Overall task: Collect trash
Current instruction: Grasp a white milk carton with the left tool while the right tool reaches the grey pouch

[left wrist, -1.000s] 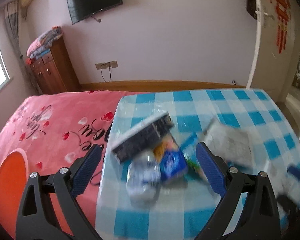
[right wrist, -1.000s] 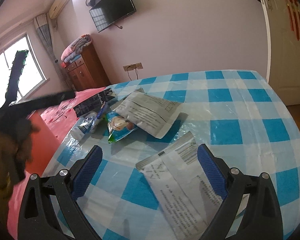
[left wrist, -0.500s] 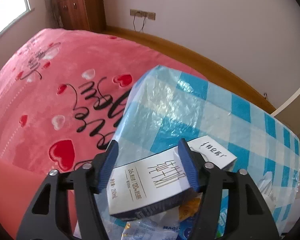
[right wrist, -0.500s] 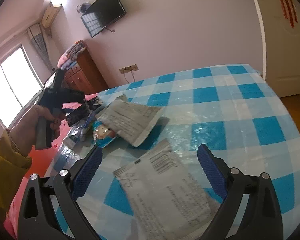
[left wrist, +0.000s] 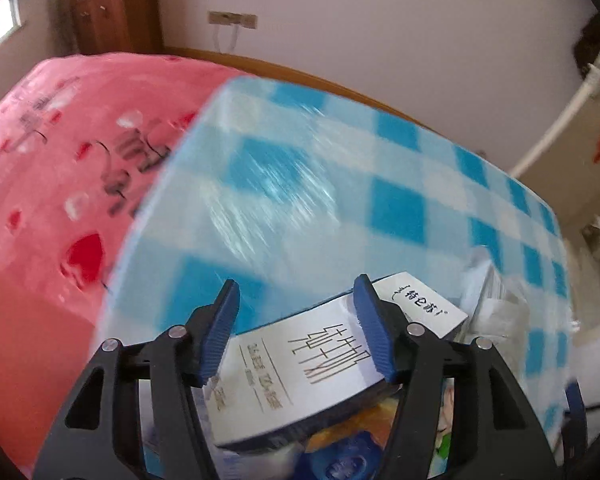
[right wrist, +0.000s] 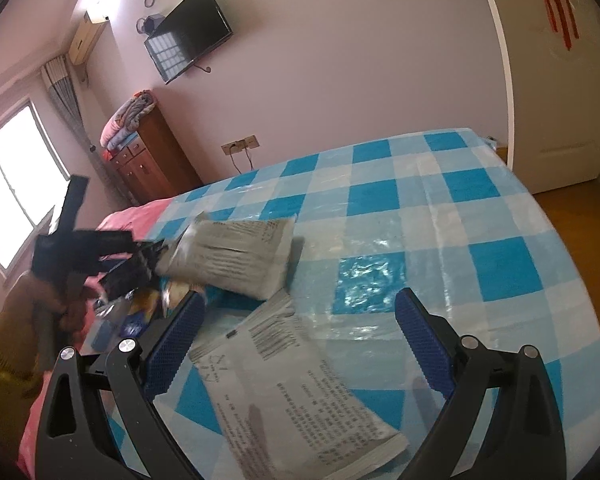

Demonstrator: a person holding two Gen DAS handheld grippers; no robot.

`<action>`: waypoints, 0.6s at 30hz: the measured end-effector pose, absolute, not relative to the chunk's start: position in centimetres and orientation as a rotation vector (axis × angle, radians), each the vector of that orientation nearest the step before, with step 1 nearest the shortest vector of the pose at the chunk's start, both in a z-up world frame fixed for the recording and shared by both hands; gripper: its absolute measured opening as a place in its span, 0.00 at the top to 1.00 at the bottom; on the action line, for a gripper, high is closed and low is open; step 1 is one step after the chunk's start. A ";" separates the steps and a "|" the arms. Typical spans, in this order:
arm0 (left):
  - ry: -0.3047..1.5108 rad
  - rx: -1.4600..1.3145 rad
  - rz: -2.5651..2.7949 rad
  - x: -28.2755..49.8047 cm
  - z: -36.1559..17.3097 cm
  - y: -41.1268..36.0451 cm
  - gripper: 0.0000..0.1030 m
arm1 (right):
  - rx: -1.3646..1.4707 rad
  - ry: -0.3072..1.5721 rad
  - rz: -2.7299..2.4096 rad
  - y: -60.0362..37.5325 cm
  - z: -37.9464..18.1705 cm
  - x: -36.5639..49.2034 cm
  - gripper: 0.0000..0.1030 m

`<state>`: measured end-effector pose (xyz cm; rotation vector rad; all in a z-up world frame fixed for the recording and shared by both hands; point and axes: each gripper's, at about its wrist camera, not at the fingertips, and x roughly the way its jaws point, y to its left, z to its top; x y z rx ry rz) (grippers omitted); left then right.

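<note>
A white milk carton (left wrist: 300, 364) with dark sides lies on a heap of wrappers at the table's left edge. My left gripper (left wrist: 296, 292) is shut on it, its blue pads pressing on the carton's two long sides. In the right wrist view the same carton (right wrist: 124, 280) shows dark at the far left, beside a hand in a yellow sleeve (right wrist: 4, 344). My right gripper (right wrist: 300, 300) stands open, low over a flat grey printed bag (right wrist: 300, 392), with nothing between its fingers. A second grey bag (right wrist: 236, 256) lies just beyond.
A blue and orange snack wrapper (left wrist: 340, 452) lies under the carton. The table wears a blue checked cloth (right wrist: 420, 200) under clear plastic. A pink bedspread (left wrist: 60, 160) borders its left side. A wooden cabinet (right wrist: 148, 164) and a white door (right wrist: 560, 80) stand by the walls.
My left gripper has dropped onto the heap, tilted downward and closed from wide open onto the milk carton. My right gripper has shifted over the near grey bag and stays open.
</note>
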<state>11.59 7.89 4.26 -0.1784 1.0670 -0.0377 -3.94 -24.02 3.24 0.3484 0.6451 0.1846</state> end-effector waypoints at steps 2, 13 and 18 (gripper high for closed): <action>1.069 -0.181 -0.065 9.8 4.2 6.9 0.41 | 0.352 0.653 0.178 -24.4 3.0 -3.9 0.08; 1.011 -0.086 -0.308 3.1 5.8 3.4 0.40 | 0.412 0.744 0.221 -25.5 1.3 -3.4 0.08; 0.979 -0.028 -0.416 1.8 6.2 1.8 0.39 | 0.418 0.748 0.214 -26.0 1.4 -3.6 0.08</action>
